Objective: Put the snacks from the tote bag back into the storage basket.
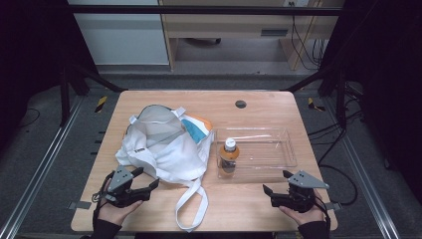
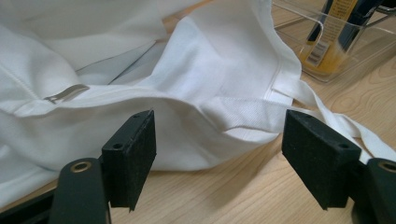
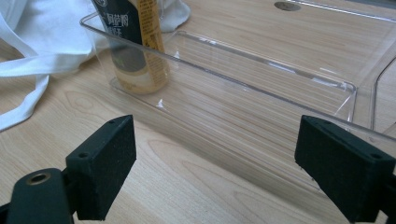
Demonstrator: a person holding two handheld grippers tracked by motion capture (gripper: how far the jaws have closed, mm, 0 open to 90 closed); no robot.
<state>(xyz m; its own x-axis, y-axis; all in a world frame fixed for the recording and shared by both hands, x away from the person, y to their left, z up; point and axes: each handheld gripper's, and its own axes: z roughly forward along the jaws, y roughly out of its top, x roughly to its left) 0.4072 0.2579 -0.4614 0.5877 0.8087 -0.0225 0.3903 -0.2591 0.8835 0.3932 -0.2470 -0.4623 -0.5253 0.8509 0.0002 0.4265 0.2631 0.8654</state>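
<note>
I am getting ready to grab the white bag (image 1: 164,149) and the bottle (image 1: 229,155).
My left gripper (image 1: 146,185) is spread wide, holding nothing, at the lower left by the bag's edge; I should pinch the hem, not the loose strap (image 1: 191,209). My right gripper (image 1: 276,182) is wide too, at the lower right. The bottle is standing up in the clear tray (image 1: 283,154), mid-frame, cap up, long side up and down.

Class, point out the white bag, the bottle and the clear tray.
white bag (image 1: 171,152), high view, on its front cloth.
bottle (image 1: 229,154), high view, on its orange neck.
clear tray (image 1: 291,160), high view, on its right rim.
</note>
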